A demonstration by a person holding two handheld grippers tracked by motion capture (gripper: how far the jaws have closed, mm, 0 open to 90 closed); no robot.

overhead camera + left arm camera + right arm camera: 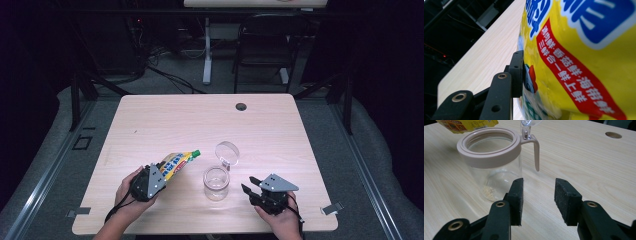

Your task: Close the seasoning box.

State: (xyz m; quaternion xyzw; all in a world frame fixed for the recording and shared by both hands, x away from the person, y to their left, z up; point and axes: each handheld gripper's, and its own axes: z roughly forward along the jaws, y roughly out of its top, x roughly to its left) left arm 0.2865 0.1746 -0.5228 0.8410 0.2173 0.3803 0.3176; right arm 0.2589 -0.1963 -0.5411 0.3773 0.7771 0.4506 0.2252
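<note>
Left gripper [161, 176] clenched on yellow seasoning pouch [176, 163] near table's [165, 120] front edge; second jaw hidden. Chinese print, blurred. Right gripper [537, 195] released beside glass jar [491, 165]; lid cut off.

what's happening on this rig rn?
A person works two handheld grippers at a wooden table. The left gripper is clamped on a yellow seasoning pouch, its green cap pointing toward the open glass jar. The right gripper sits open beside the jar, holding nothing. A few granules lie in the jar's bottom.
</note>
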